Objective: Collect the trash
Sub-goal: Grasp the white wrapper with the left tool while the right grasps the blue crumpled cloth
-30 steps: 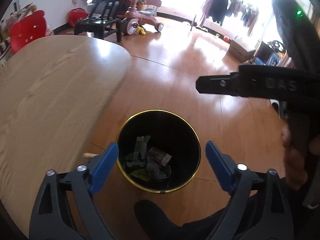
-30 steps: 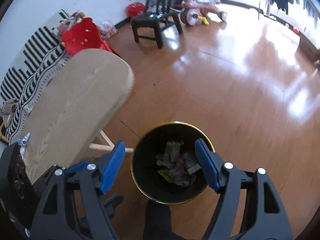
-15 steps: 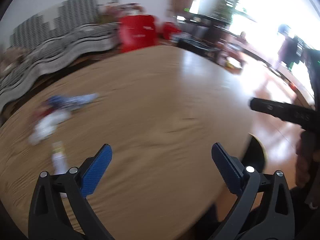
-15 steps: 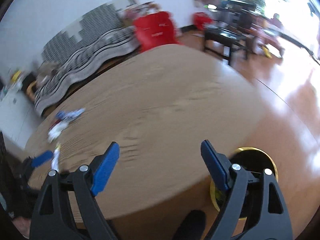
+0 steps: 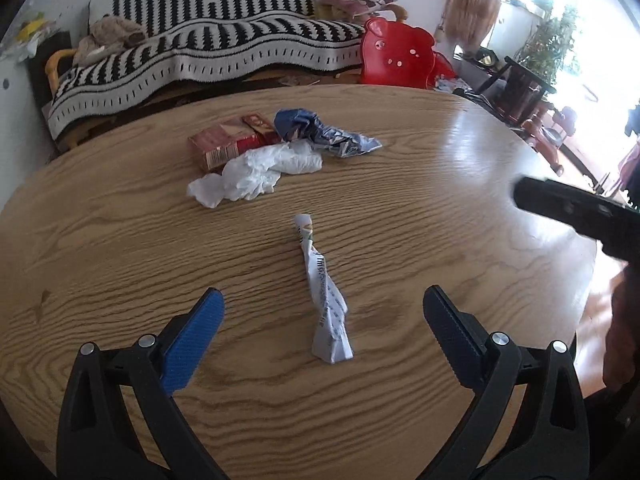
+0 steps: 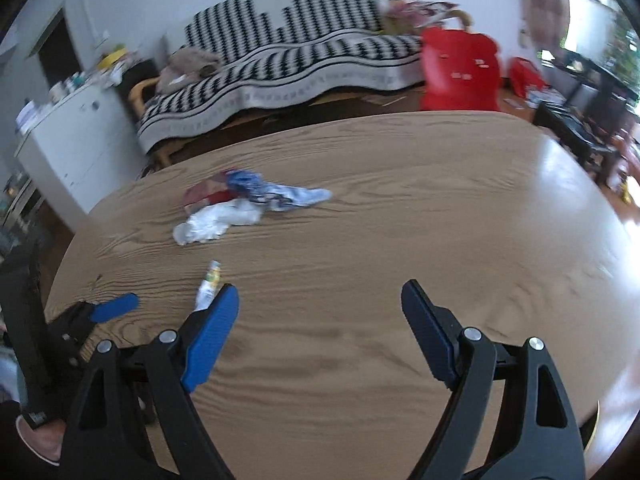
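Note:
A twisted white wrapper (image 5: 324,296) lies on the round wooden table (image 5: 440,200), between the open fingers of my left gripper (image 5: 320,320). Farther back lie a crumpled white tissue (image 5: 256,176), a blue crumpled wrapper (image 5: 324,132) and a red box (image 5: 228,142). My right gripper (image 6: 320,316) is open and empty over bare table; the white wrapper (image 6: 208,290) shows by its left finger, with the tissue (image 6: 216,222), blue wrapper (image 6: 276,192) and red box (image 6: 206,194) beyond. My left gripper's blue finger (image 6: 116,306) shows at the left edge.
A sofa with a black-and-white striped throw (image 5: 224,48) stands behind the table. A red child's chair (image 5: 400,56) sits at the far table edge. A white cabinet (image 6: 72,140) is at the left. A gold rim of the bin (image 6: 596,420) peeks past the table's right edge.
Both grippers have swung from over the black bin on the floor to over the table. The left one now straddles the white wrapper. Both stay open.

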A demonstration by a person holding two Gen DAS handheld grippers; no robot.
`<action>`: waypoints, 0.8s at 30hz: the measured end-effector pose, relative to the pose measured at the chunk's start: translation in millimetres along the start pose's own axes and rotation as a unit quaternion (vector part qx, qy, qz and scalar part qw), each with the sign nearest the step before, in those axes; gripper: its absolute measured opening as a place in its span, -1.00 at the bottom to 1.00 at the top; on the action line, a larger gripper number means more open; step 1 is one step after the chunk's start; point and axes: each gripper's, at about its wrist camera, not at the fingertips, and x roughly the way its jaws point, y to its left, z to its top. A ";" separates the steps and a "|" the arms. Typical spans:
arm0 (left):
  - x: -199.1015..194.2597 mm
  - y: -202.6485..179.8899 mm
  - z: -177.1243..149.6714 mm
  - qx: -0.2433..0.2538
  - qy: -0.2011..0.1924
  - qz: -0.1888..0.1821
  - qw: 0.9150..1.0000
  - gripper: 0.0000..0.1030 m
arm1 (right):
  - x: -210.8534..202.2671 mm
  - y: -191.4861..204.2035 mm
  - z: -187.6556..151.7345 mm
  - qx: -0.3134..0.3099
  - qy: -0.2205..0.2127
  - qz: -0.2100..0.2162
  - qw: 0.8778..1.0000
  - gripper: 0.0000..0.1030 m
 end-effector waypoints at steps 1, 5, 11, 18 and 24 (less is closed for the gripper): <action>4.4 -1.4 0.2 -0.001 0.004 0.001 1.000 0.88 | 7.8 4.8 5.6 -0.008 0.005 0.008 1.000 0.57; 26.2 2.8 -1.1 -0.006 0.026 0.008 1.000 0.88 | 54.3 28.1 39.0 -0.063 0.016 0.039 0.997 0.57; 41.2 0.9 -5.3 -0.007 0.031 0.016 0.999 0.72 | 122.0 28.8 76.4 -0.098 0.035 0.067 0.992 0.56; 38.5 -6.4 -2.4 0.015 0.018 0.030 0.999 -0.57 | 171.3 29.9 94.8 -0.125 0.057 0.074 0.988 0.29; 34.8 -6.4 -1.0 0.018 0.015 0.023 0.999 -0.68 | 173.0 31.8 90.0 -0.137 0.050 0.091 0.985 -0.07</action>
